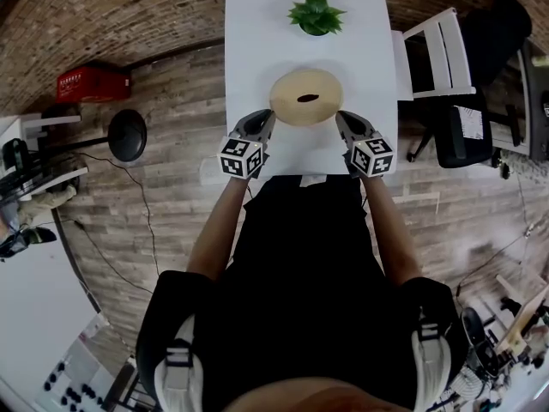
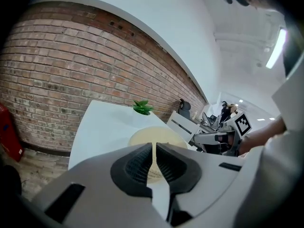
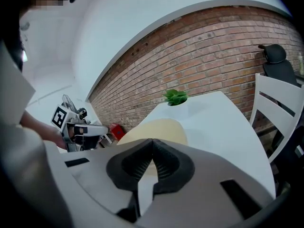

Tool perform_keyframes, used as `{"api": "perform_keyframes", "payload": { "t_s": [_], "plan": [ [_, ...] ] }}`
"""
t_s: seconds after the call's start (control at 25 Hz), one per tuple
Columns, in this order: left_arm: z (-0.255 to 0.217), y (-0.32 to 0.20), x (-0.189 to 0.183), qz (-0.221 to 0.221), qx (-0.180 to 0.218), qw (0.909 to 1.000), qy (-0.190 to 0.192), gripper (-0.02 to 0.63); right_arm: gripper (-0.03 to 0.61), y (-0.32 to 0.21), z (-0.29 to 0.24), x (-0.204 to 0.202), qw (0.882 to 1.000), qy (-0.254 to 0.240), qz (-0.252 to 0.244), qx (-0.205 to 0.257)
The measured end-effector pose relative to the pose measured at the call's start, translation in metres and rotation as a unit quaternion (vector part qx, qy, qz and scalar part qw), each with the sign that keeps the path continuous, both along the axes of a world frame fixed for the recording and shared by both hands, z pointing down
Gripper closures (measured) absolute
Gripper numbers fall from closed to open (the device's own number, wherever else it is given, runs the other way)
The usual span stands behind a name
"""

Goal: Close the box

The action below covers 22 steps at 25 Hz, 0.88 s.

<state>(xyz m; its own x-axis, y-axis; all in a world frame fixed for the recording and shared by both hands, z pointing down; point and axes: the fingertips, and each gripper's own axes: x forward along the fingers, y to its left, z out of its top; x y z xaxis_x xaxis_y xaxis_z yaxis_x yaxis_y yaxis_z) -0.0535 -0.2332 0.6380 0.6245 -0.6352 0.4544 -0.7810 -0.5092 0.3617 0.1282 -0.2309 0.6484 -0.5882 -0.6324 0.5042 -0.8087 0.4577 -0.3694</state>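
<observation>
**Waiting right in the middle**

The round cream box with a dark oval spot on its top (image 1: 306, 97) sat on the white table (image 1: 257, 33). It lay just ahead, between the two grippers. The left gripper (image 1: 266, 117) was just beside its left edge, jaws almost together with only a thin slit, holding nothing. The right gripper (image 1: 343, 118) was just beside its right edge, jaws pressed together, empty. Both looked equally near. Being round, the box had no long side.

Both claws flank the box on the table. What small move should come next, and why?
Probably open the right claw and ease it toward the box. Both it and the left claw are shut and empty, one on each side of the box, so neither can grip anything as they stand.
</observation>
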Motion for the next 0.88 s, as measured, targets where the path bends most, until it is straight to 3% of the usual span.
{"api": "perform_keyframes", "payload": {
  "t_s": [0.64, 0.88],
  "plan": [
    [-0.023, 0.011, 0.003, 0.032, 0.024, 0.9992, 0.011, 0.588, 0.581, 0.022, -0.025, -0.027, 0.996, 0.031, -0.071, 0.043],
    [-0.027, 0.015, 0.011, 0.056, 0.042, 0.9975, -0.01, 0.589, 0.581, 0.019, -0.028, -0.026, 0.996, 0.024, -0.071, 0.051]
  ]
}}
